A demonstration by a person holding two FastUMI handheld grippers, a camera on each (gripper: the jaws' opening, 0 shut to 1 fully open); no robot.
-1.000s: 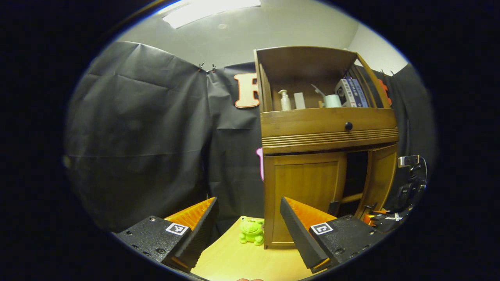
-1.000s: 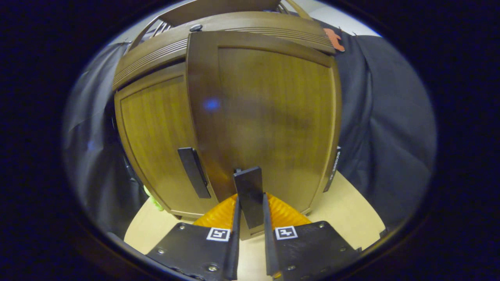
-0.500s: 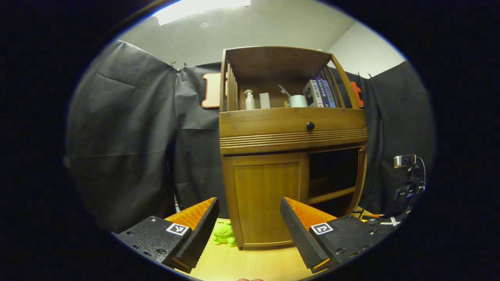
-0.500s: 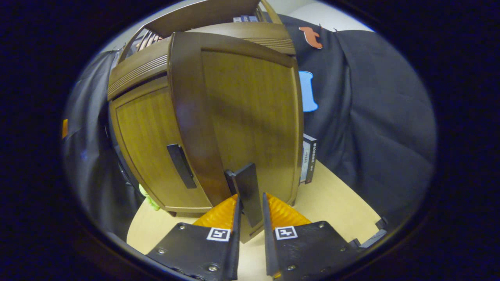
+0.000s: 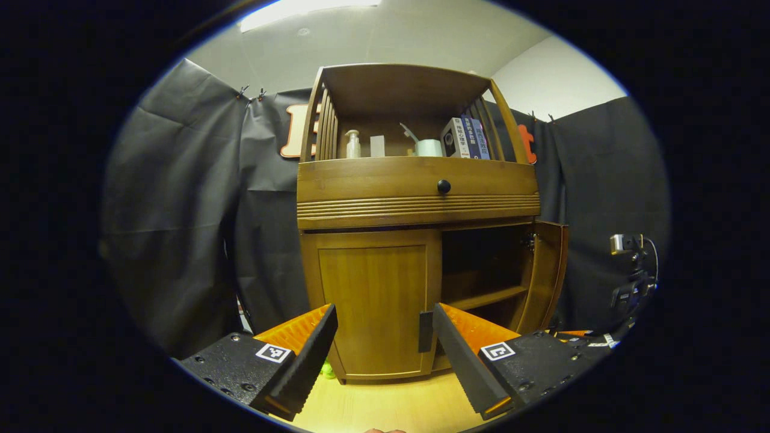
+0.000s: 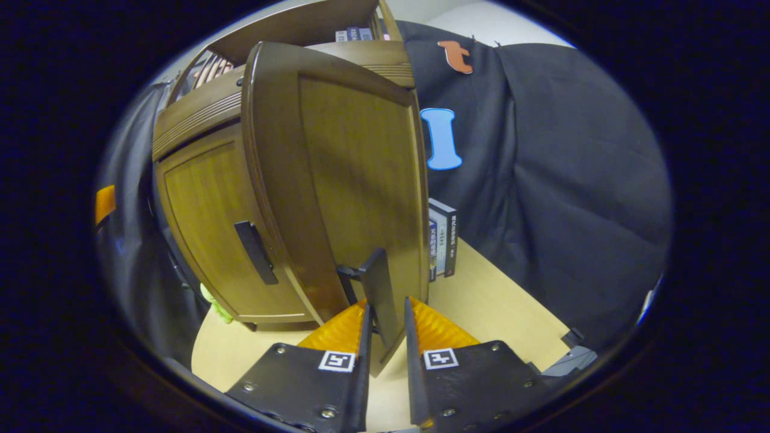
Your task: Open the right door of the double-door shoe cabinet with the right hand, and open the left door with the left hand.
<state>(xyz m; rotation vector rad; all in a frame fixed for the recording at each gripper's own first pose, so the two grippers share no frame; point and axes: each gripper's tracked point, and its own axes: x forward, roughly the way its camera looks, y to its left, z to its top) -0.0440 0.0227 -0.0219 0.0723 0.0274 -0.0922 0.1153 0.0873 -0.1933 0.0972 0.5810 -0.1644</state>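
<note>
Wooden right door [image 6: 355, 174] open, L door [image 5: 373, 300] shut.

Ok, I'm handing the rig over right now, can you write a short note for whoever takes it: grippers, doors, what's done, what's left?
Right gripper: shut on the right door's handle, both fingers clamped on the bar.
Left gripper: open, holding nothing, hanging in front of the cabinet short of the left door.
Right door: swung wide open; the dark inside and a shelf show in the left gripper view.
Left door: closed, its handle near the left gripper's inner finger, untouched.
Done: right door open.
Left: let go of the right handle, grip the left handle, pull that door open.
</note>
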